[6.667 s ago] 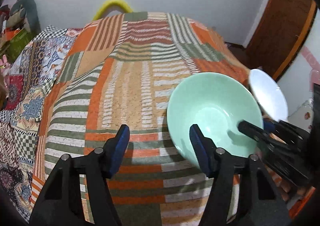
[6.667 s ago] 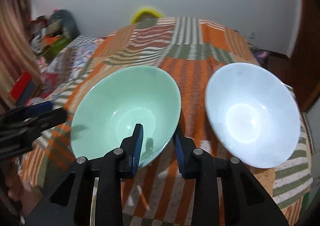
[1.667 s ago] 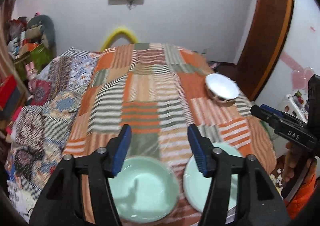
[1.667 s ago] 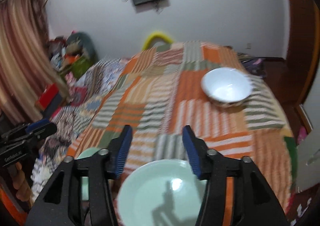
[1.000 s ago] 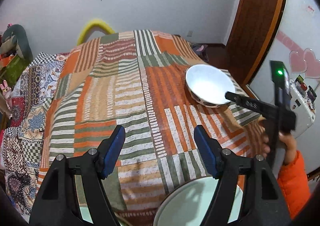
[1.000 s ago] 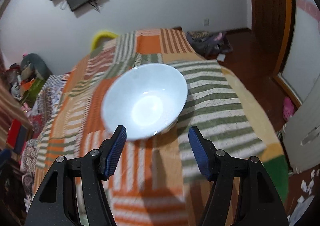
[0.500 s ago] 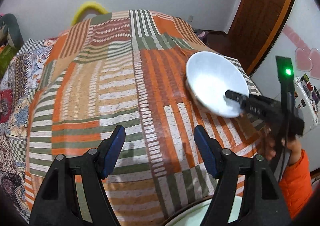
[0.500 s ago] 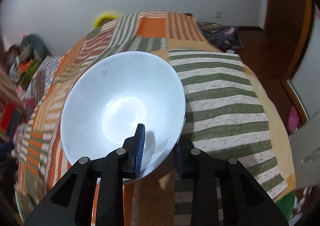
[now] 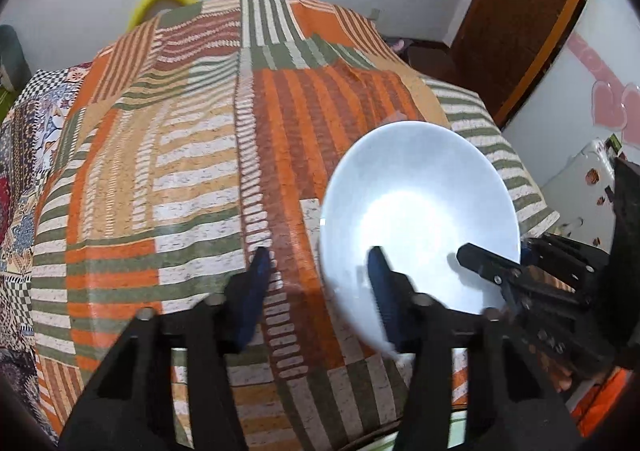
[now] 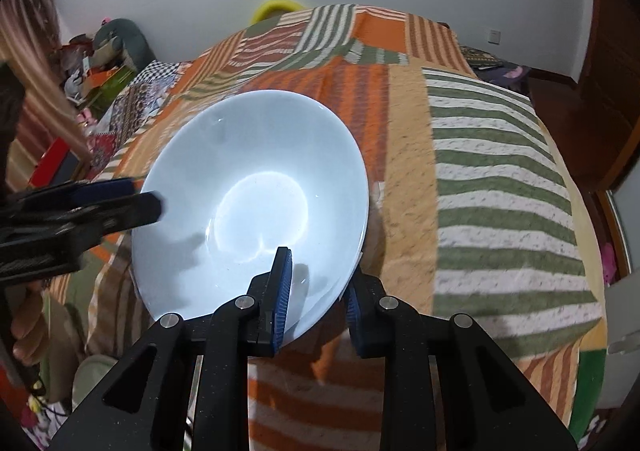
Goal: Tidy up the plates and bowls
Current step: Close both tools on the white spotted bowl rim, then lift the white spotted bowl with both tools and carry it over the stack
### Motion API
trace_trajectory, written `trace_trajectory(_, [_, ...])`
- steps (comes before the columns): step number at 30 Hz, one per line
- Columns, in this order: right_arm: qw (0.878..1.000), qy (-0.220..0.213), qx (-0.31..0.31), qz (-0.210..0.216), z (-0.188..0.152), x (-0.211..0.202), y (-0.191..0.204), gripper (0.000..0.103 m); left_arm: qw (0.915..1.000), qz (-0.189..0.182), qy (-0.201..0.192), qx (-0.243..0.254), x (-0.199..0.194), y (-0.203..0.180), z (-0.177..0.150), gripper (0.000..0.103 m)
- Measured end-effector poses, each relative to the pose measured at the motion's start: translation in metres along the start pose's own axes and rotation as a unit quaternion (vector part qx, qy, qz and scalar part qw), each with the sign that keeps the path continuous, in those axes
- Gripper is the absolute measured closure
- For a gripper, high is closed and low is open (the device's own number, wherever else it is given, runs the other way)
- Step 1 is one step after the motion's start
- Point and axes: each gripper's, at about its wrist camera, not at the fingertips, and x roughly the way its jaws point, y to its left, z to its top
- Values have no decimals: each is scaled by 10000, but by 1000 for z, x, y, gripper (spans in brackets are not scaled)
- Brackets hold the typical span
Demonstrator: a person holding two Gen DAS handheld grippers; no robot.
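Right gripper (image 10: 316, 287): clamped on the near rim of the round white glossy bowl (image 10: 256, 191), one pad inside, one outside.
Left gripper (image 9: 320, 283): jaws closing across the bowl's left rim, one finger inside; pads not visibly pressing.
White bowl: tilted, over the near right part of the bed.
Bed cover (image 9: 192, 155): orange, green and cream striped patchwork.
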Motion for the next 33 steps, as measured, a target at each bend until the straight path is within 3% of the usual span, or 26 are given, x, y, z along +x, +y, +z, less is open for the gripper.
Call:
trace_trajectory(1, [10000, 0, 23, 10, -1, -1, 1, 81, 10000, 13, 39, 27, 4, -1, 1, 68])
trace_trajectory(3, [9999, 3, 125, 33, 2, 2, -1, 81, 9999, -10, 126, 91, 10, -4, 0, 85])
trace_trajectory(5, [9997, -1, 235, 58, 7, 7, -3, 81, 9997, -60, 185, 158, 14, -6, 0, 91])
trace_trajectory(16, [9987, -64, 496, -15, 9, -3, 4, 83, 9995, -129, 135, 239, -5, -8, -10, 91])
trace_trajectory(33, [9966, -738, 368, 28, 10, -74, 48, 83, 9971, -77, -641, 404, -118, -18, -46, 90])
